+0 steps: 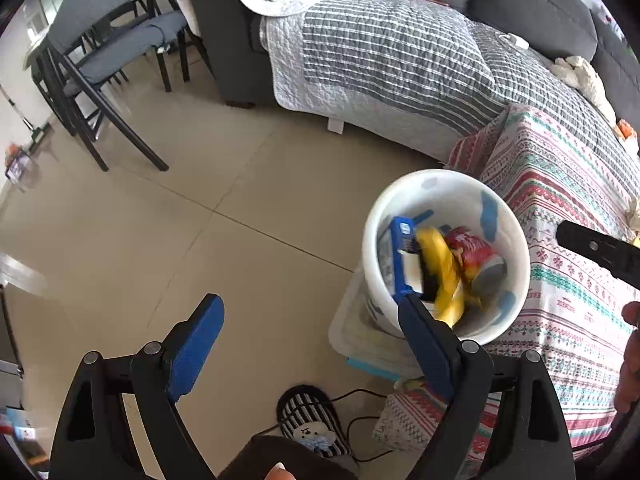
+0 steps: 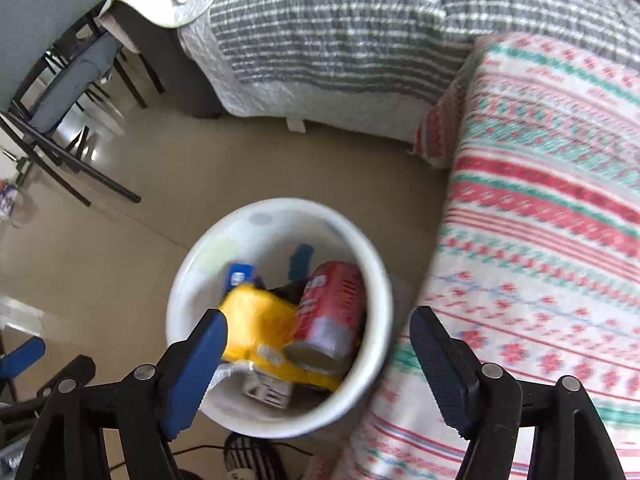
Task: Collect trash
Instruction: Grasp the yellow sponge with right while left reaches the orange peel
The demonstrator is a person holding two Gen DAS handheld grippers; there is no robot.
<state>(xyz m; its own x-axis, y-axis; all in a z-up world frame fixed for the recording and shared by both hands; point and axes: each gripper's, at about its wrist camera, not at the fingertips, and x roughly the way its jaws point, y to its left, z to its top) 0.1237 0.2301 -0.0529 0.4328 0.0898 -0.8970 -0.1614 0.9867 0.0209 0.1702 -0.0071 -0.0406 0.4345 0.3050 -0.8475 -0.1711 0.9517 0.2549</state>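
Note:
A white bin (image 1: 516, 236) (image 2: 188, 276) stands on the floor beside a table covered with a patterned cloth (image 1: 560, 216) (image 2: 540, 208). It holds a red can (image 1: 476, 252) (image 2: 332, 312), a yellow wrapper (image 1: 442, 276) (image 2: 256, 320) and a blue box (image 1: 400, 256) (image 2: 240, 274). My left gripper (image 1: 310, 320) is open and empty, left of the bin over the floor. My right gripper (image 2: 320, 344) is open and empty, just above the bin's near rim. Its tip shows in the left wrist view (image 1: 600, 252).
A sofa with a striped grey quilt (image 1: 380, 56) (image 2: 340, 32) lies beyond. Dark chairs (image 1: 100, 80) (image 2: 52, 92) stand at the left. A clear plastic box (image 1: 368, 344) sits under the bin. A striped slipper (image 1: 312, 420) and a black cable lie on the floor.

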